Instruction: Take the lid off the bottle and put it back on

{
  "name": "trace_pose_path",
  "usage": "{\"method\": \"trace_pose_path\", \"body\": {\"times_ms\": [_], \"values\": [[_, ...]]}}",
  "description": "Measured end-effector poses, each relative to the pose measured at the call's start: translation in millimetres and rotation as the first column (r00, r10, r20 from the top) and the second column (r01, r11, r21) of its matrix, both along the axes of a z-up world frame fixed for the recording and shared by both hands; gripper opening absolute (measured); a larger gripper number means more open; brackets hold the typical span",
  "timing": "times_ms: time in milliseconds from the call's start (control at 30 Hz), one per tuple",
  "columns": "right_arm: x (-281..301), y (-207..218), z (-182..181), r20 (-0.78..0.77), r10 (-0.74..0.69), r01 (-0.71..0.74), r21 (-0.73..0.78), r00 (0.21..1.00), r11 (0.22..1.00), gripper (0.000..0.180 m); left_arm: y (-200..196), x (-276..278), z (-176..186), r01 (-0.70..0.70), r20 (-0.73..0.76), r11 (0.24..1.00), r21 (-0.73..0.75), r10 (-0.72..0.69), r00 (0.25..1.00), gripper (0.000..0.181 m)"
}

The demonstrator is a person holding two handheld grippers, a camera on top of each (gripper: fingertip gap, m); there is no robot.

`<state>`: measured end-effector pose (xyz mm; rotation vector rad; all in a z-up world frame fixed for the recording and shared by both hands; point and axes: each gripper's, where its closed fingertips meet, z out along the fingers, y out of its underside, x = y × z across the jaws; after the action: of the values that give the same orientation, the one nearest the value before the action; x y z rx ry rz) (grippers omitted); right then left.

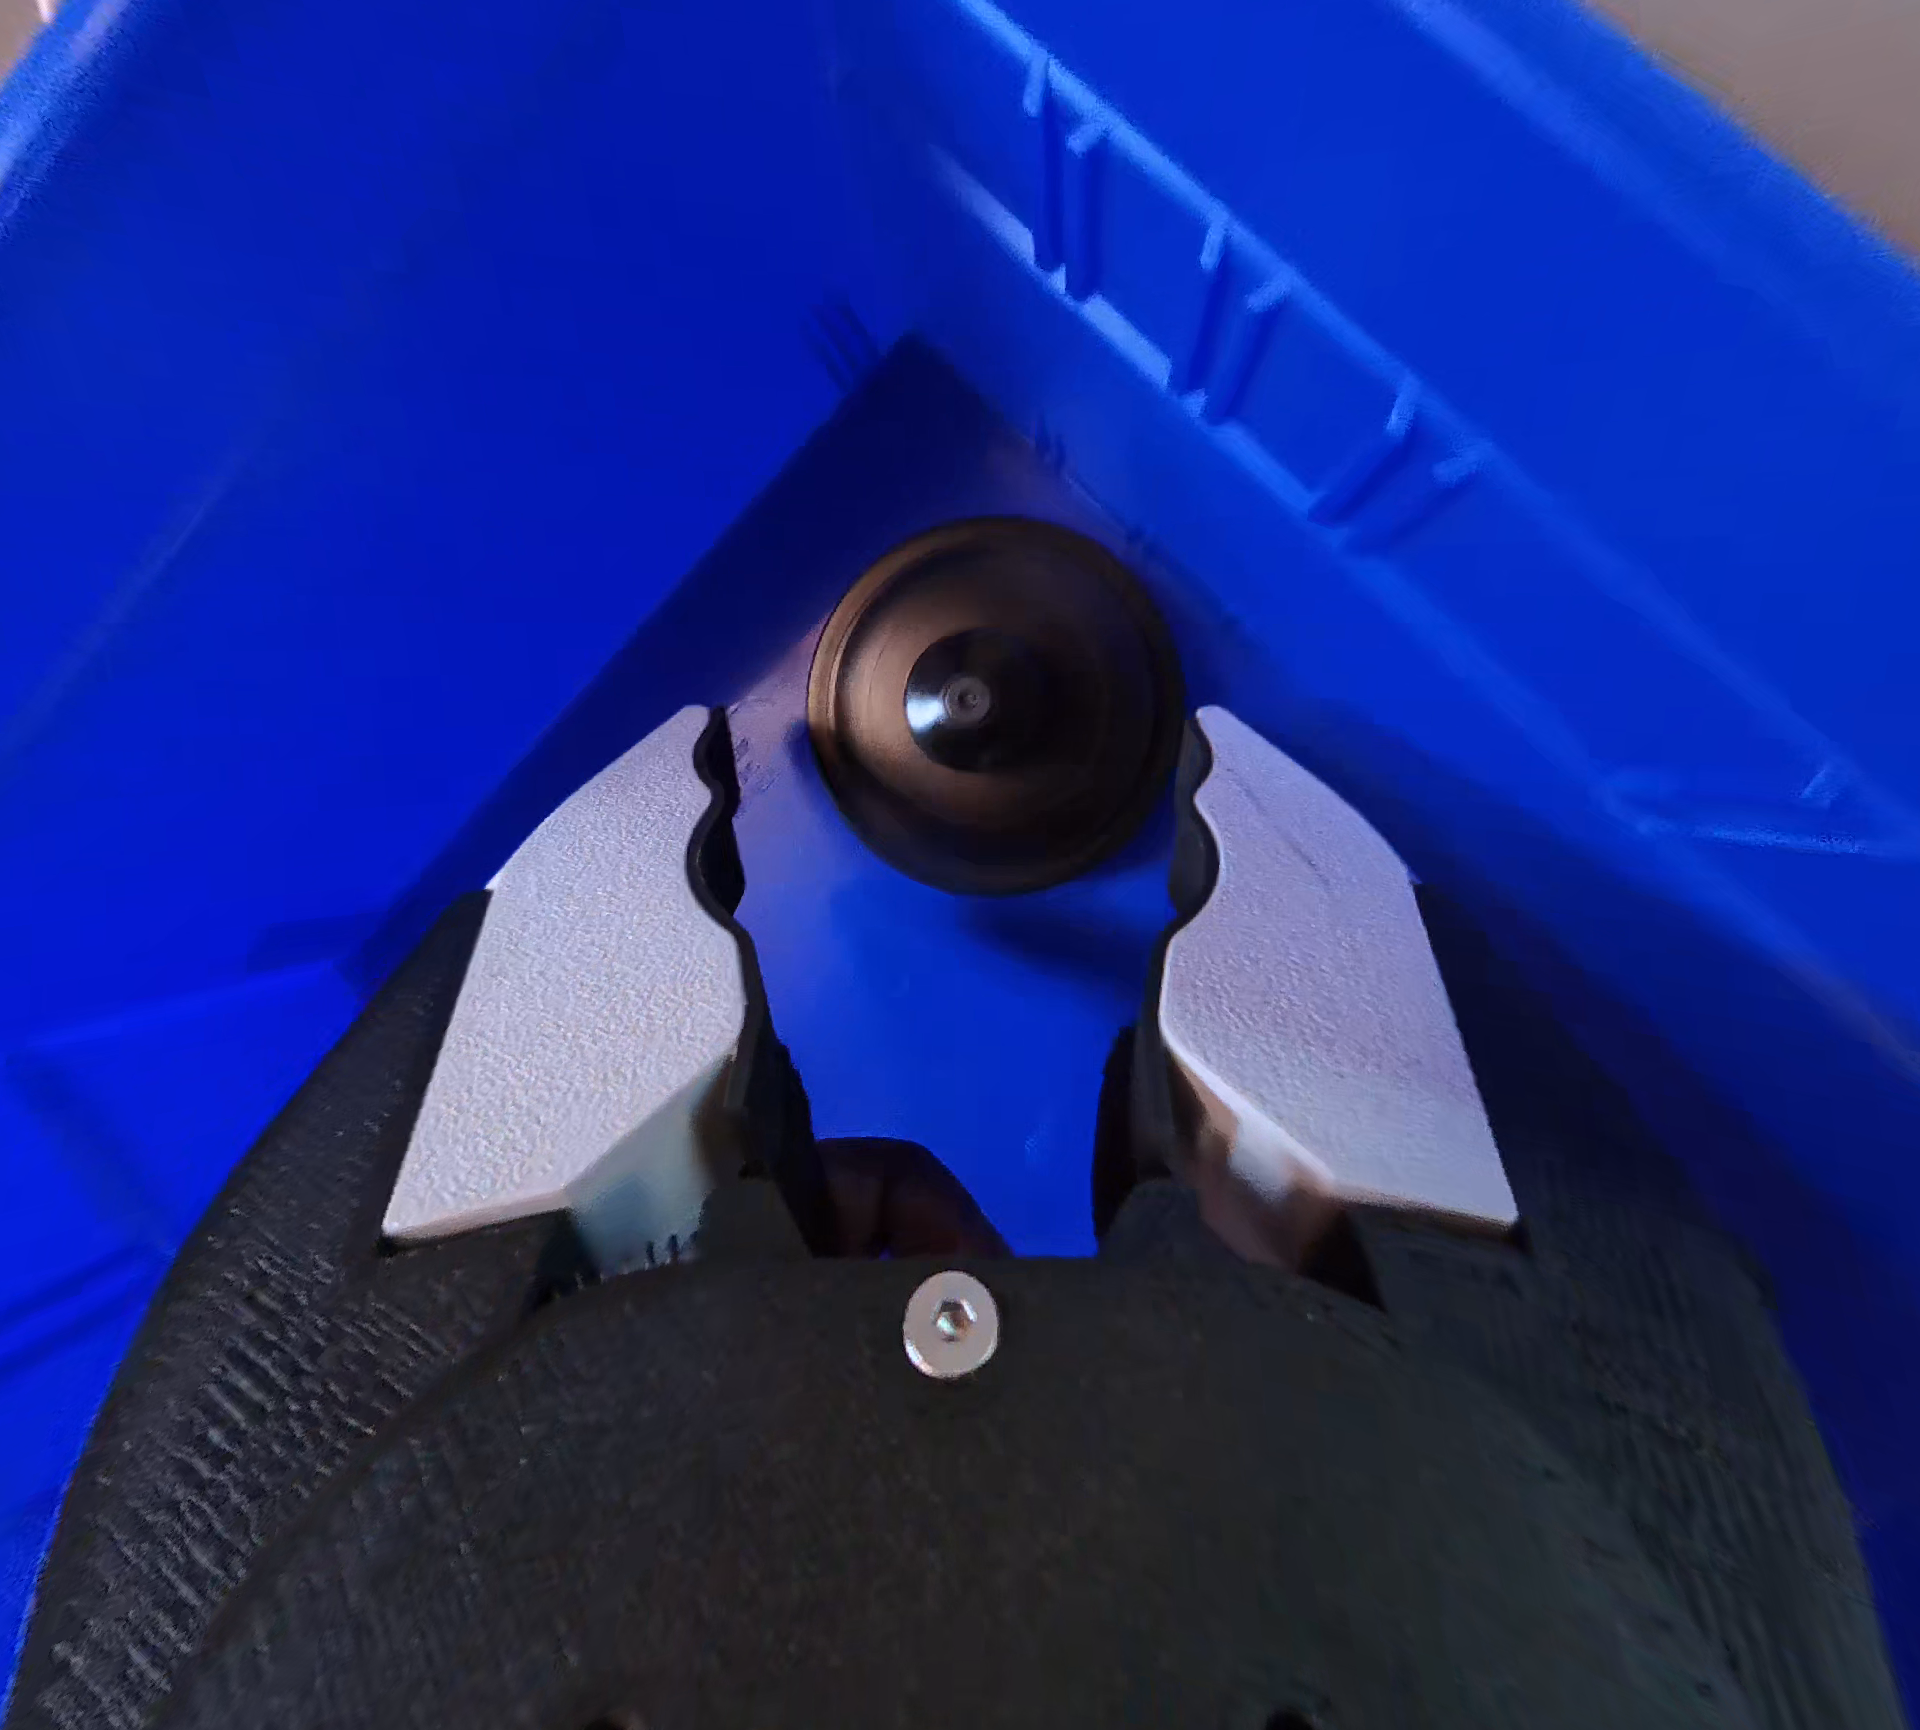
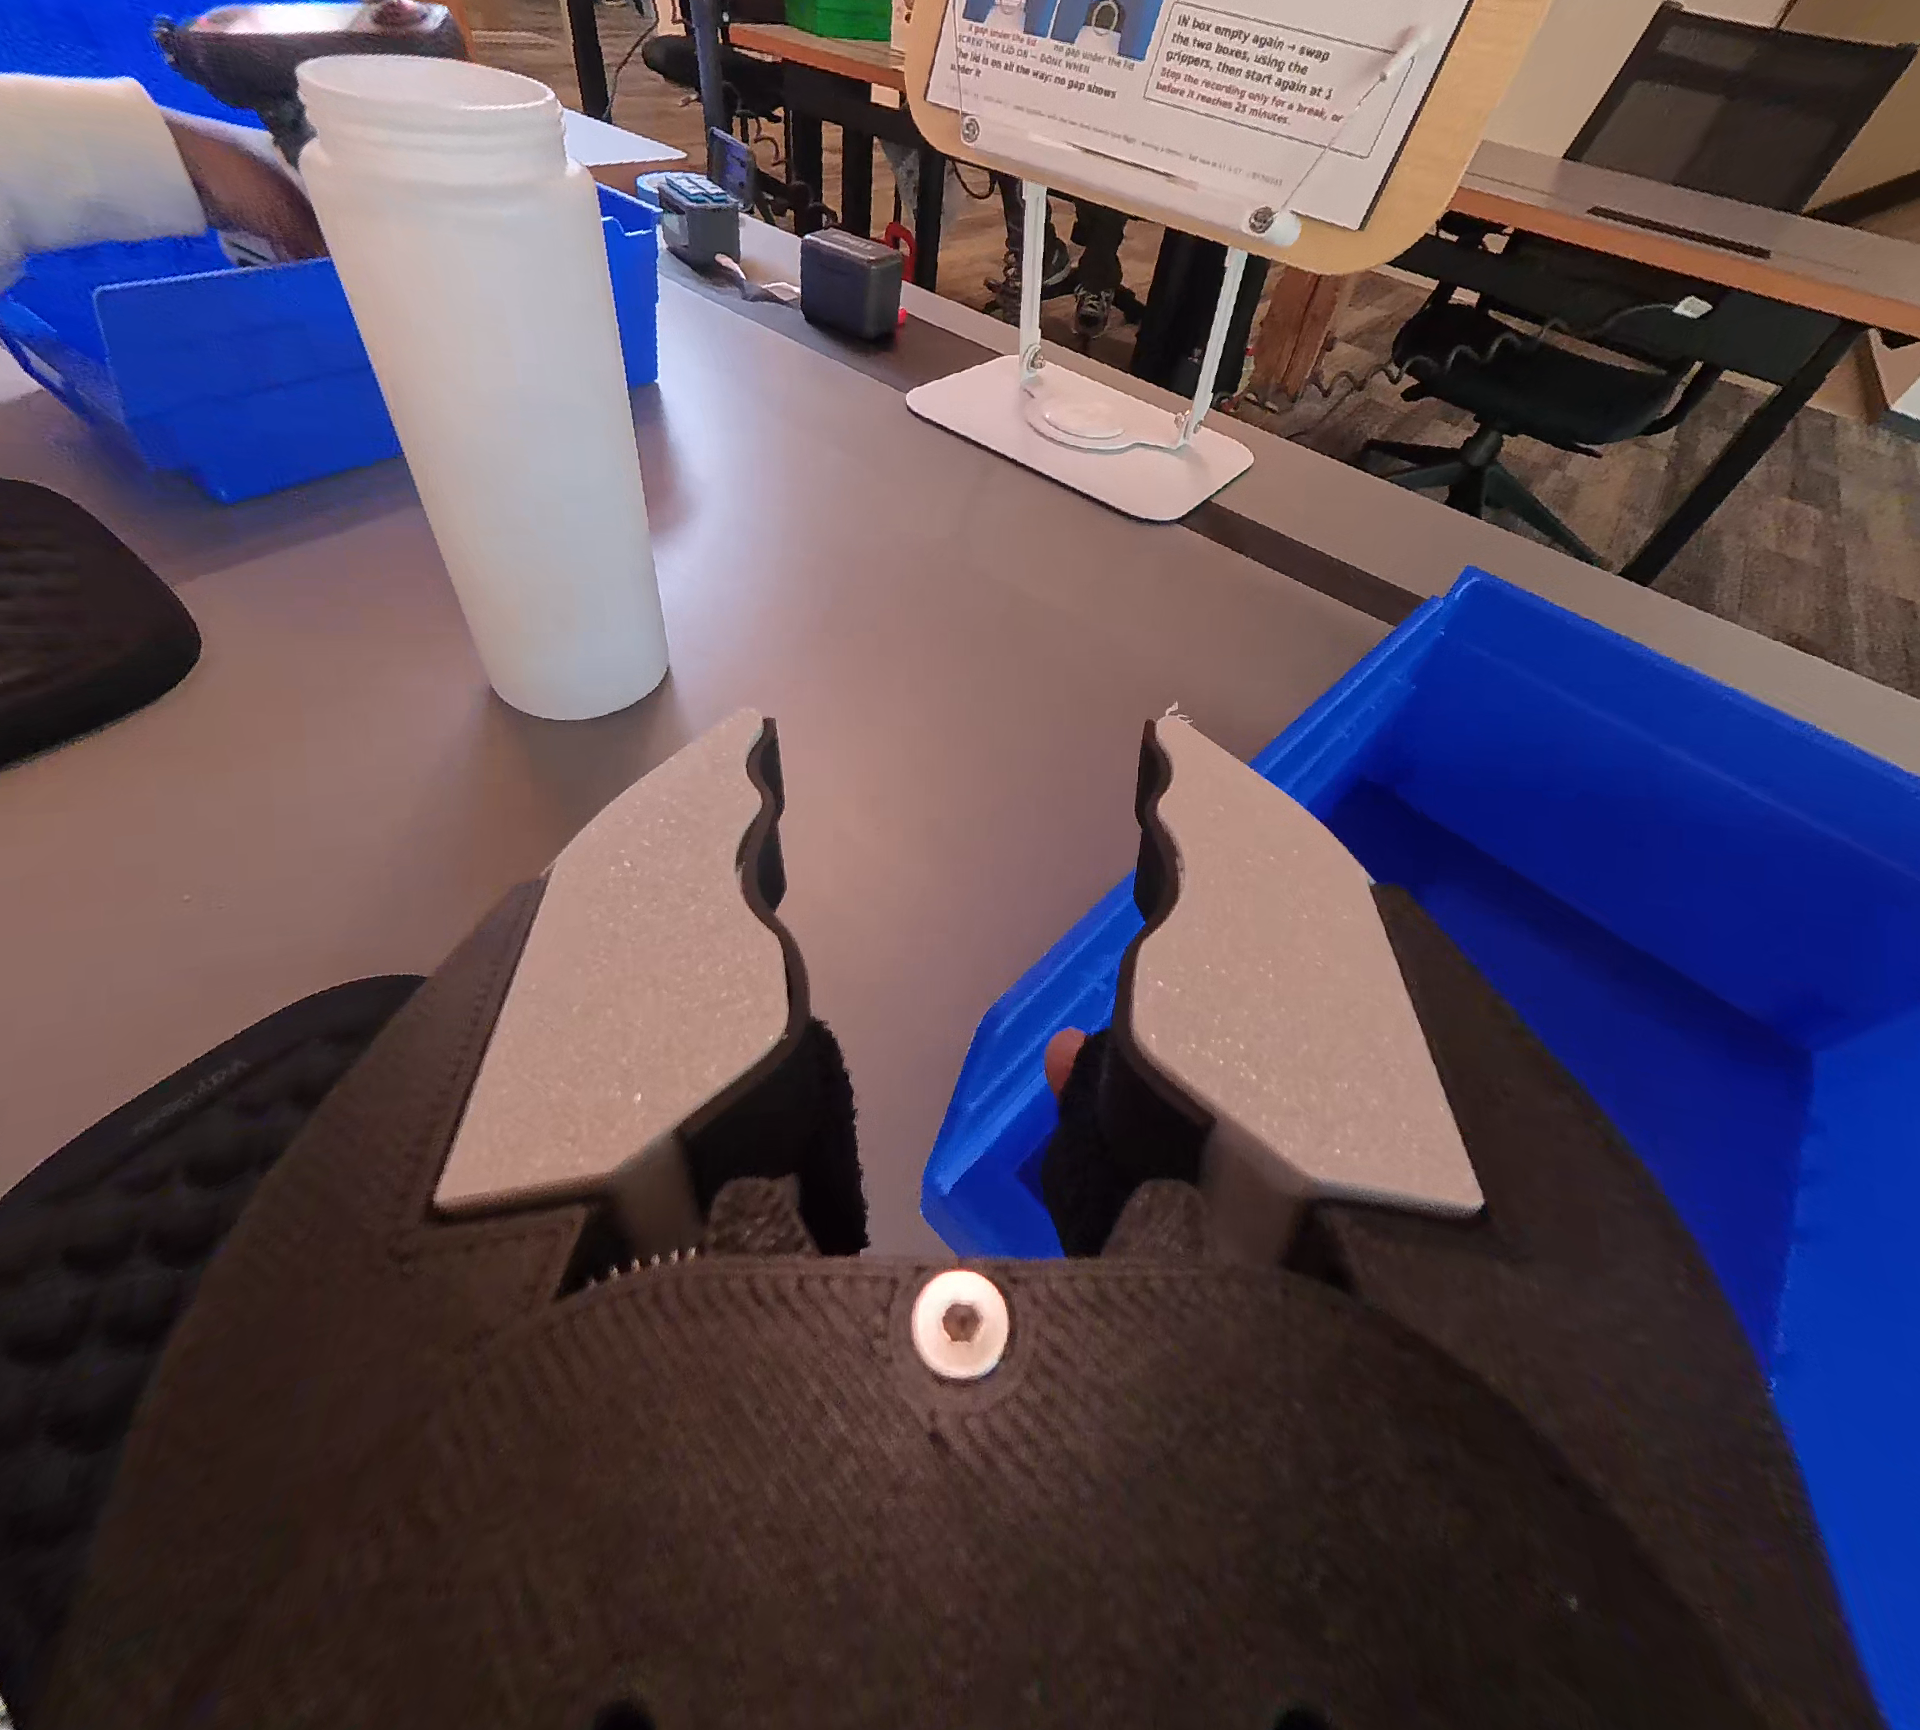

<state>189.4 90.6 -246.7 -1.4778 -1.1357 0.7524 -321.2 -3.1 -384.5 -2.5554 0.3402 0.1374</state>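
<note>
Black and round, the lid [image 1: 995, 704] lies in a corner of a blue bin [image 1: 416, 330], close against the bin's wall, with a small raised nub at its middle. Your left gripper [image 1: 956, 745] points down into that bin with its jaws spread wide; the lid sits just past the fingertips [image 1: 665, 766], partly between them, and the right tip looks to be at the lid's rim, though you cannot tell whether it touches.

White and uncapped, the bottle [image 2: 488, 392] stands upright on the grey table [image 2: 935, 641], its threaded neck bare. It is well apart from the lid's bin, which shows behind it in the right wrist view. Your right gripper [image 2: 961, 735] hangs over the table with its jaws wide and nothing between them, the bottle ahead to its left. A second blue bin [image 2: 1558, 849] sits just beside its right finger. Farther back stands an instruction sheet on a stand [image 2: 1081, 444].
</note>
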Motion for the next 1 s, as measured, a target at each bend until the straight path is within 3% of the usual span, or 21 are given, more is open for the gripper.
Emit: {"method": "trace_pose_path", "body": {"times_ms": [67,233,333,467,567,700,833,1000], "values": [[-1,0,-2,0.008,0.001,-0.001,-0.001,1.000,1.000,0.066,2,2,-3,-0.018,0.030,1.000,-0.005,0.018,0.999,0.069],[-3,-2,-2,0.017,0.008,-0.008,0.005,1.000,1.000,0.066,-7,-7,8,-0.068,-0.028,0.996,0.051,0.069,0.997,0.068],[-5,-6,2,-0.001,0.019,-0.019,0.013,1.000,1.000,0.066,-13,1,49,-0.138,0.056,0.956,0.260,0.127,0.990,0.068],[-20,-21,17,-0.066,0.079,-0.075,0.053,0.995,0.996,0.062,-34,36,136,-0.181,0.189,0.776,0.604,0.082,0.979,0.068],[-40,-43,31,-0.104,0.152,-0.140,0.116,0.983,0.983,0.053,-60,78,182,-0.095,0.069,0.663,0.743,0.065,0.996,0.068],[-73,-89,44,-0.088,0.294,-0.263,0.256,0.952,0.930,0.043,-80,148,204,0.125,-0.216,0.624,0.771,0.072,0.974,0.068],[-100,-139,46,0.005,0.413,-0.385,0.372,0.911,0.845,0.040,-89,224,202,0.317,-0.366,0.625,0.713,-0.053,0.929,0.068],[-120,-185,54,0.029,0.500,-0.458,0.453,0.865,0.765,0.033,-90,294,171,0.503,-0.486,0.643,0.578,-0.224,0.845,0.068]]}}
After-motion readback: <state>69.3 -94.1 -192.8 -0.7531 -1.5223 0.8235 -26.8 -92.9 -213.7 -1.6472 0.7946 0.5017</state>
